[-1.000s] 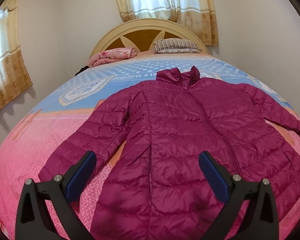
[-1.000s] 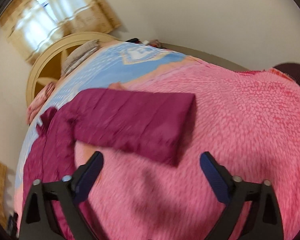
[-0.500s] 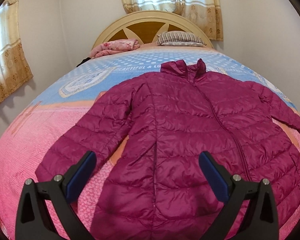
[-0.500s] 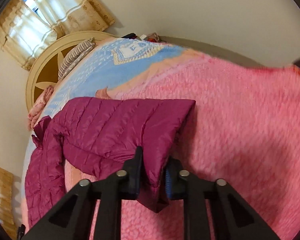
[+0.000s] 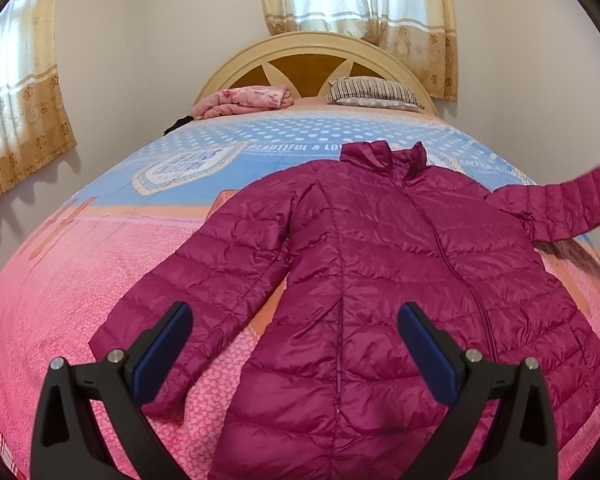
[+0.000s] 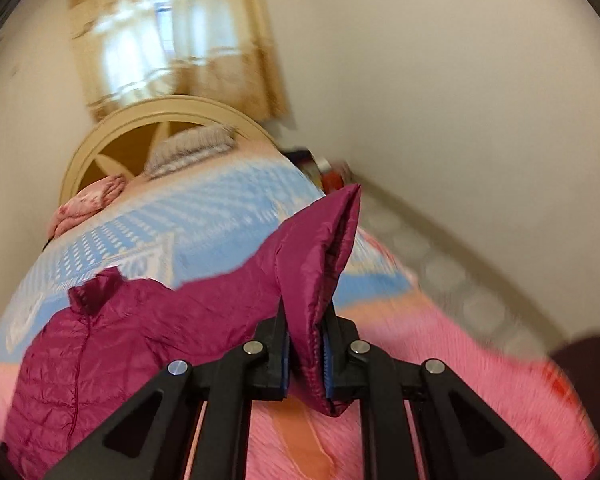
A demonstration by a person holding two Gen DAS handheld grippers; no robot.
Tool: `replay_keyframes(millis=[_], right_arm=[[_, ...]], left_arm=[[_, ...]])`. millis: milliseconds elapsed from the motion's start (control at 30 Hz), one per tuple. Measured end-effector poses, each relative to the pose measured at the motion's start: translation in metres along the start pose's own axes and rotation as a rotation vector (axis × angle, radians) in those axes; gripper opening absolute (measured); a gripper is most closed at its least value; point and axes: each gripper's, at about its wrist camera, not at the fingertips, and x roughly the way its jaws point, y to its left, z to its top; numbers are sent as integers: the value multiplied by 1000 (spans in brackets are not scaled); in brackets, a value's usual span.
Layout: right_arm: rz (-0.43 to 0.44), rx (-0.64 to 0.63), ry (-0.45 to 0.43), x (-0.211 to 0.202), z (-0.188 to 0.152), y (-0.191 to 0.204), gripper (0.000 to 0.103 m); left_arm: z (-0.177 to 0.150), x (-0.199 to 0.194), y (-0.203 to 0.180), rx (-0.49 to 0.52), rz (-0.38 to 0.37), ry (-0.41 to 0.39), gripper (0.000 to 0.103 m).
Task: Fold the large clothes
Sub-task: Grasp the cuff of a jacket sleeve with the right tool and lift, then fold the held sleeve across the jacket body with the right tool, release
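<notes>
Two hand-held grippers were in your hands. Your left hand-held gripper [image 5: 294, 346] stood wide with nothing between its pads, low over the jacket's hem. Your right hand-held gripper [image 6: 306, 354] was closing, its pads pinching the cuff of the right sleeve [image 6: 320, 264], raised off the bed [image 5: 80, 280]. The magenta quilted jacket [image 5: 380, 264] lay front up, collar toward the headboard [image 5: 312, 46]; beyond lay a striped pillow [image 5: 374, 90].

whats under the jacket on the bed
The jacket lies flat on the bedspread, pink around its lower part, blue by the collar. What is directly beneath it is covered.
</notes>
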Motion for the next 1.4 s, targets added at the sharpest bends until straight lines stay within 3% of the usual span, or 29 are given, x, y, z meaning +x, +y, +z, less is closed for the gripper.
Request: replay_keyframes(millis=[267,533,700,933,1400], right_arm=[[92,-233,-88,-31,14,99,11],[188,-455,-146,-55,-12,193,11],[242,-527,-150,-57,-30,230,11],[288,-585,-132,-49,-55,265,11],[395,-698,6,0,-129,341,11]], left_arm=[[-3,-1,13,-20,18,-5,103],[-6,3,30,-40,30,9,103],[-4,7,41,-45,72,7,103],[-5,13,52,-65,84,23,103],[-5,18,60,-70,101,37,103]])
